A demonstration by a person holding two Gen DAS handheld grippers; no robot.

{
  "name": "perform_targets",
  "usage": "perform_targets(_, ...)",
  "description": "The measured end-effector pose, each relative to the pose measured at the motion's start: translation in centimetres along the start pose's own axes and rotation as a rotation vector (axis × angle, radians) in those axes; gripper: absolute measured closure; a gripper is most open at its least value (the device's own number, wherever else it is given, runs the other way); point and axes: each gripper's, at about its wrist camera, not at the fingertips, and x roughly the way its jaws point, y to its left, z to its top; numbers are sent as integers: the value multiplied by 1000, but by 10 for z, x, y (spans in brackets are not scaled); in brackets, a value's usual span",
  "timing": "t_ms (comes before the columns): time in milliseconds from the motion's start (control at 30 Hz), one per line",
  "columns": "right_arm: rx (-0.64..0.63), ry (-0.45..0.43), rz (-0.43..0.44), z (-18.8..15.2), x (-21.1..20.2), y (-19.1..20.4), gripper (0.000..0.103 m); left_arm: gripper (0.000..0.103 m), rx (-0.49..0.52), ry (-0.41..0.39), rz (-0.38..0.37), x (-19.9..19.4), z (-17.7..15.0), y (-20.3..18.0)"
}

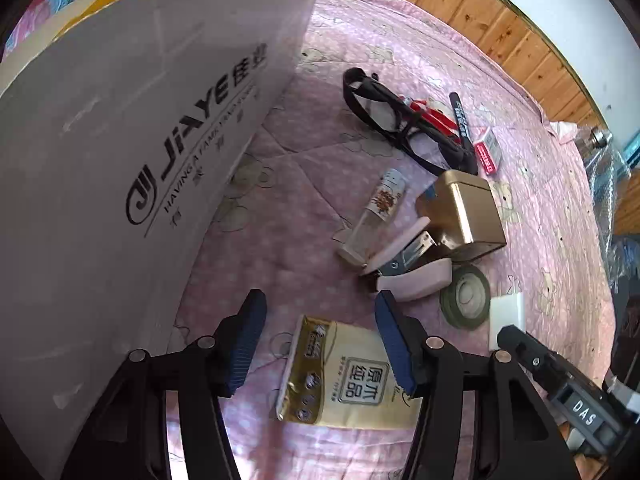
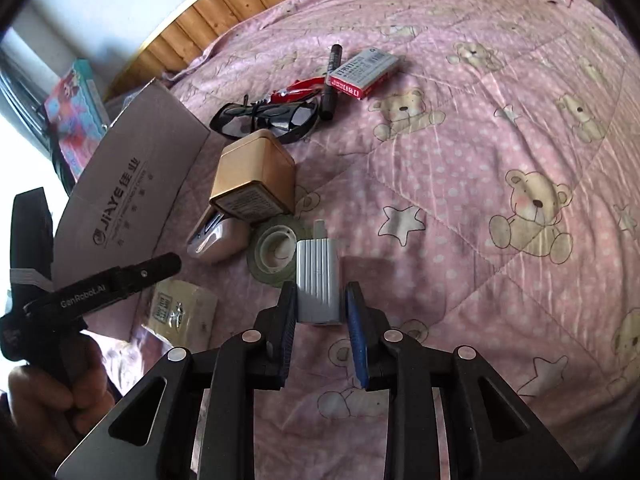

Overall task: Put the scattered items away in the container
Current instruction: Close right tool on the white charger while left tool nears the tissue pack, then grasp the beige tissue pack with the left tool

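On pink bear-print quilt (image 2: 480, 160), worked two handheld claws amid scattered clutter. Held left gripper (image 1: 320, 300) wide apart just above the tissue pack (image 1: 348, 376), beside the cardboard box (image 1: 140, 140). Set right gripper (image 2: 320, 290) astride the white ribbed block (image 2: 318, 272), one pad touching, the other showing a sliver of gap; could not tell whether clamped. Found tape roll (image 2: 272, 252) against the block's far end, then stapler (image 1: 412, 268), gold tin (image 1: 464, 208) and glasses (image 1: 384, 112) beyond, all outside the box. Judged best: squeeze square on the ribbed sides, lift straight clear of the tape roll, release only past the box rim.
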Motion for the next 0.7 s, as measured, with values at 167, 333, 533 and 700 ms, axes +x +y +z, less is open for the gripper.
perform_targets(167, -51, -19, -59, 4, 8, 7, 65, 43, 15, 10, -20, -3, -6, 5)
perform_targets(333, -60, -11, -107, 1, 2, 1, 81, 40, 93, 74, -66, -1, -17, -11)
perform_targets(533, -33, -21, -112, -7, -9, -9, 77, 40, 194, 29, -59, -31, -31, -23)
perform_targets(700, -32, -12, -99, -14, -3, -3, 81, 35, 143, 114, -29, -26, -51, -20)
